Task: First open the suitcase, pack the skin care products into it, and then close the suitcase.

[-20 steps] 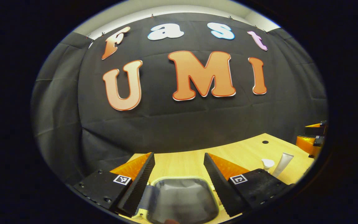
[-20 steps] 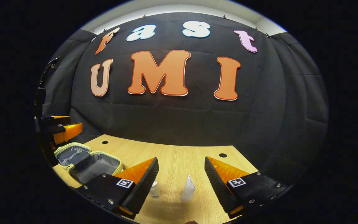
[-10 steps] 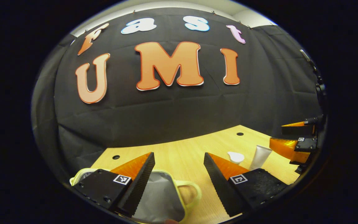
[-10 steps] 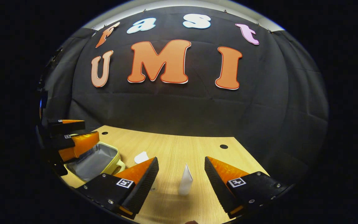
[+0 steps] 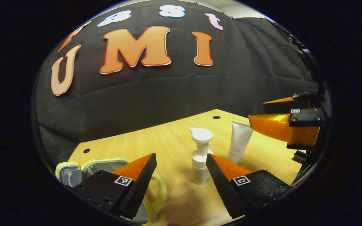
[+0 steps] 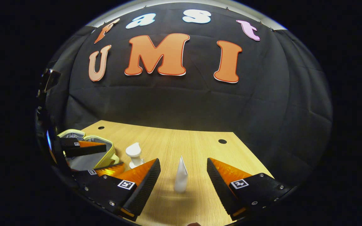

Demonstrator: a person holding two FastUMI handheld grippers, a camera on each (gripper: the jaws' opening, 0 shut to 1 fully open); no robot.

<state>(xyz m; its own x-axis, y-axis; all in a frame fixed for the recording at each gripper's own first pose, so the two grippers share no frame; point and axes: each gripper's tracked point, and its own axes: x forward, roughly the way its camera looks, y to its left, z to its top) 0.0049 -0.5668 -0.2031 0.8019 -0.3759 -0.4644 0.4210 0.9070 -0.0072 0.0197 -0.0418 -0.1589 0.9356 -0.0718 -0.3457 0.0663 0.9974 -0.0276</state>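
Observation:
The small suitcase point(image 5: 71, 171) lies open on the wooden table, with a yellow-green rim, grey lining and a loop handle point(image 5: 160, 194). My left gripper point(image 5: 181, 185) stands open to its right, and a white pump bottle point(image 5: 200, 157) stands upright just ahead, close to the right finger. A white tube point(image 5: 240, 146) stands on its cap beyond the bottle. In the right gripper view, the tube point(image 6: 181, 175) stands between and just ahead of the fingers of my open right gripper point(image 6: 183, 185). The pump bottle point(image 6: 134, 153), left gripper point(image 6: 105, 158) and suitcase point(image 6: 104, 147) are to its left.
The light wooden table point(image 6: 174, 141) has small round holes point(image 6: 222, 141) near its back edge, where the black cloth wall rises. In the left gripper view the right gripper point(image 5: 281, 125) hangs at the right above the table, past the tube.
My left gripper has swung right, from above the open suitcase to in front of the pump bottle. The right gripper has edged nearer the tube. Both stayed open.

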